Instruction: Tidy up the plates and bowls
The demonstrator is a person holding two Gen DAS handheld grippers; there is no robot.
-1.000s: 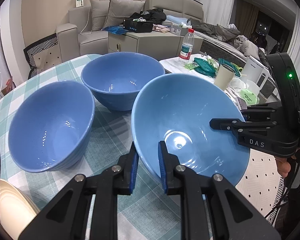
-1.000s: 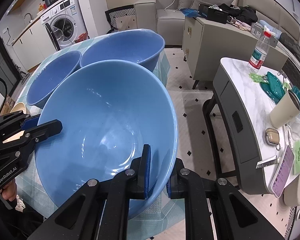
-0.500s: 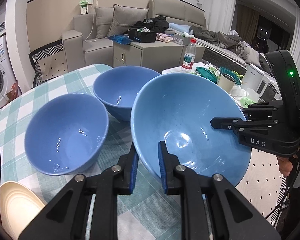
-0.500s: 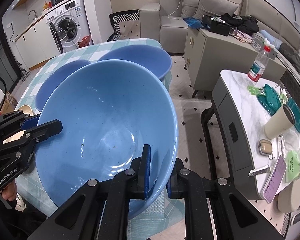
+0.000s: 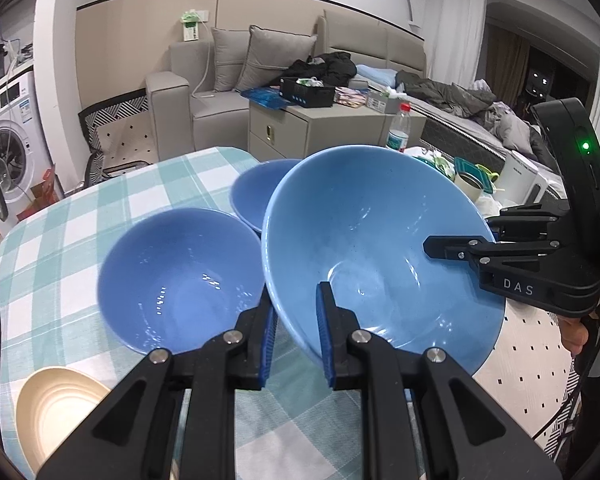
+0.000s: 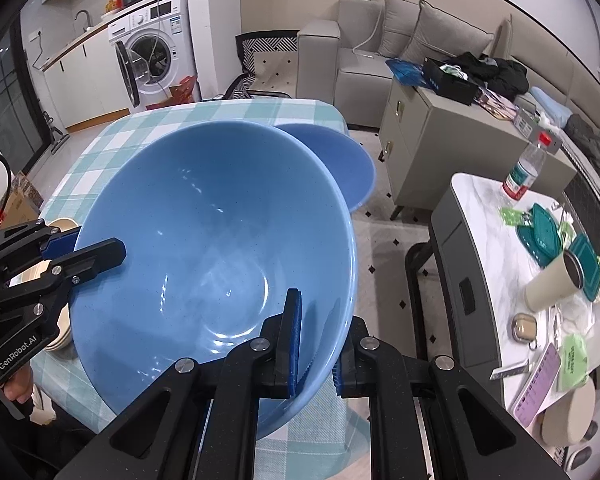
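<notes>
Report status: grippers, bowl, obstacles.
Left gripper and right gripper both shut on big bowl rim. Bowl tilted above table. Two smaller bowls below.

The large bowl (image 5: pixel 384 248) is a light sky blue with faint dark specks. At its nine o'clock in the left wrist view, a second bowl (image 5: pixel 180 276) is a deeper periwinkle blue, as is the third bowl (image 5: pixel 252 196) at eleven o'clock. The tablecloth (image 5: pixel 80 220) is checked in pale teal and white. At seven o'clock a plate (image 5: pixel 56 400) is cream. Both the left gripper (image 5: pixel 296 340) and the right gripper (image 6: pixel 316 340) are black with ridged blue pads (image 5: pixel 324 336). At one o'clock in the right wrist view, the floor (image 6: pixel 384 252) is off-white, dotted with small black diamonds.
</notes>
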